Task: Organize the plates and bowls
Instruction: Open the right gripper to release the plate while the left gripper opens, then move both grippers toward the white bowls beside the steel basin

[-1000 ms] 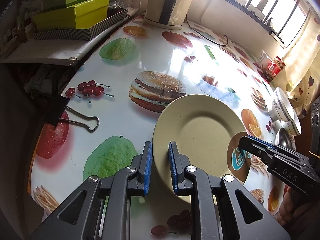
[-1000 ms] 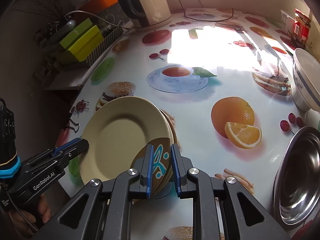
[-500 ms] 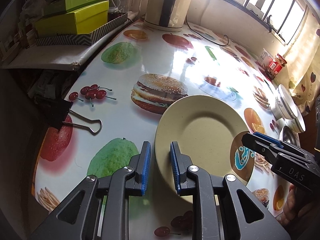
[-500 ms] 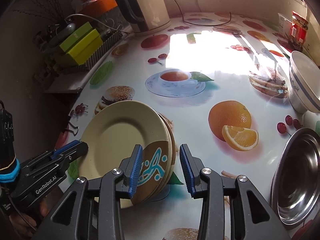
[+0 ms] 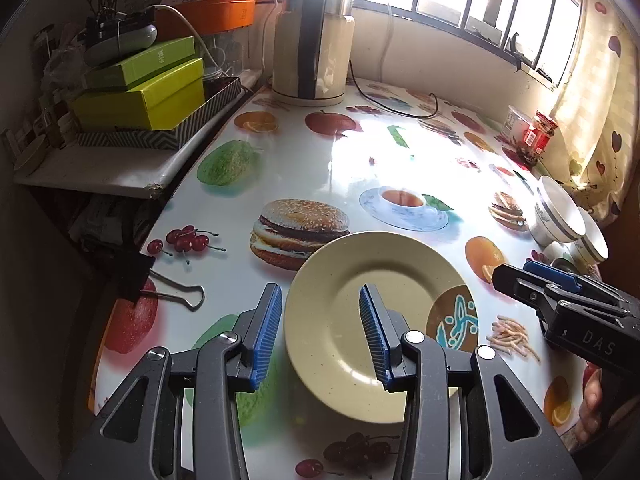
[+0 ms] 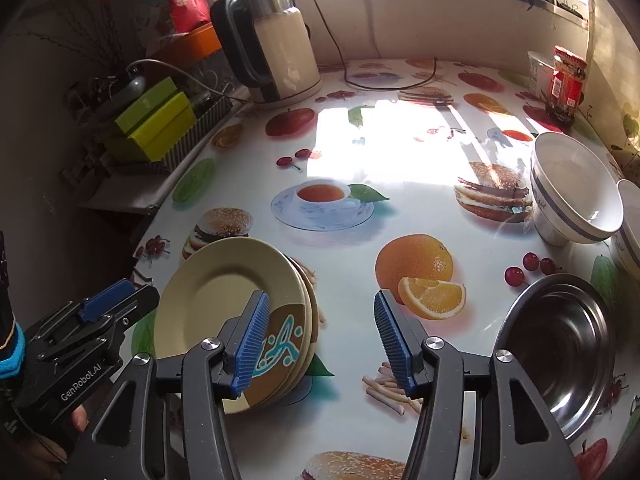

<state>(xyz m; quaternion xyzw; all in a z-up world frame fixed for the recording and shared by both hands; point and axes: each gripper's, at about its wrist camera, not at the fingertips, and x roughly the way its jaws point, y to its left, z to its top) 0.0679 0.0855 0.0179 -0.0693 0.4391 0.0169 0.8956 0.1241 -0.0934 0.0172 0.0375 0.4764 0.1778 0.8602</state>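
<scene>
A stack of beige plates, the top one bearing a brown patch with a blue pattern, lies on the fruit-print table near its front edge. My left gripper hovers over the stack's left rim with its jaws opening; the rim lies between the blue pads, untouched. My right gripper hangs over the stack's right rim, also opening, pads clear of it. Each gripper shows in the other's view: the left gripper, the right gripper. White bowls and a steel bowl stand to the right.
A kettle with its cable stands at the back. Green boxes sit on a side shelf at the left. A black binder clip lies left of the plates. A red jar stands at the back right.
Both grippers, shut on the top plate's rim a second ago, have spread their jaws and let it go. Both have lifted and drawn back a little. The plate rests on the stack.
</scene>
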